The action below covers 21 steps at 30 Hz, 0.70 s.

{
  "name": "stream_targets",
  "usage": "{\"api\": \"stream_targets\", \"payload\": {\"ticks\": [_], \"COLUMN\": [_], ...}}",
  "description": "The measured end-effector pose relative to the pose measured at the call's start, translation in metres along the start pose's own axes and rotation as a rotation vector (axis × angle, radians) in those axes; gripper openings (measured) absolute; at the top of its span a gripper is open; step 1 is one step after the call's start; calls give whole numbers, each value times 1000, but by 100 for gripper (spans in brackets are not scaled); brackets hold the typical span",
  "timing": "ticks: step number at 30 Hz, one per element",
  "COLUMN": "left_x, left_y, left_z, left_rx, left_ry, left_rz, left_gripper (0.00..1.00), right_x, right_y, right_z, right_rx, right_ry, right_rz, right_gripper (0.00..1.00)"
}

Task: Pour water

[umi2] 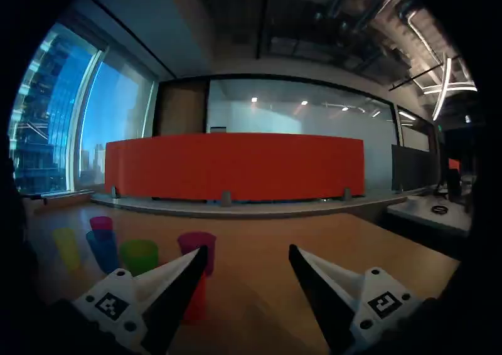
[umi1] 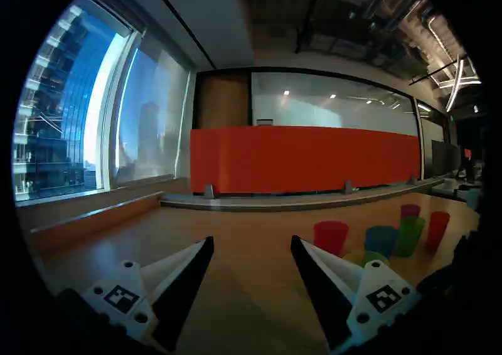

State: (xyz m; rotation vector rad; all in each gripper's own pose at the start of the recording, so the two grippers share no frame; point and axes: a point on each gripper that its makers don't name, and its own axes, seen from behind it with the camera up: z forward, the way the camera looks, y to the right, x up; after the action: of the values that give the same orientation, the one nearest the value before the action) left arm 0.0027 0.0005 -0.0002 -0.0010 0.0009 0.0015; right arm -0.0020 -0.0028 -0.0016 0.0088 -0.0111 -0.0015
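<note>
Several coloured plastic cups stand on a wooden table (umi1: 251, 229). In the left gripper view, a red cup (umi1: 331, 236), a blue cup (umi1: 381, 239), a green cup (umi1: 411, 234), a purple cup (umi1: 410, 211) and another red cup (umi1: 437, 228) stand right of my left gripper (umi1: 251, 248), which is open and holds nothing. In the right gripper view, a yellow cup (umi2: 66, 247), a blue cup (umi2: 103, 249), a green cup (umi2: 139, 256) and a magenta cup (umi2: 197, 242) stand left of my right gripper (umi2: 248, 254), also open. A red cup (umi2: 197, 298) is partly hidden behind its left finger.
A long orange partition (umi1: 301, 157) with a grey ledge runs along the table's far side. Tall windows (umi1: 69, 123) line the left wall. A darker desk (umi2: 433, 214) with small items stands at the right, past the table's edge.
</note>
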Motion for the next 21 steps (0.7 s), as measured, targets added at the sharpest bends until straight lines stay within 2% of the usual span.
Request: {"api": "stream_targets", "payload": {"ticks": [5, 8, 14, 21], "left_x": [18, 31, 58, 95], "left_y": [3, 7, 13, 24], "left_z": [-2, -2, 2, 11], "left_rx": [-12, -30, -69, -117], "left_ry": [8, 10, -15, -28], "left_rz": [5, -7, -22, -13], "left_gripper": [91, 91, 91, 91], "right_x": [2, 13, 44, 91], "right_y": [-1, -3, -1, 6], "right_z": [-1, -2, -1, 6], "right_rx": [8, 22, 44, 33], "right_ry": [-23, -18, -15, -10], "right_rz": [10, 15, 1, -29], "right_gripper": [99, 99, 99, 99]}}
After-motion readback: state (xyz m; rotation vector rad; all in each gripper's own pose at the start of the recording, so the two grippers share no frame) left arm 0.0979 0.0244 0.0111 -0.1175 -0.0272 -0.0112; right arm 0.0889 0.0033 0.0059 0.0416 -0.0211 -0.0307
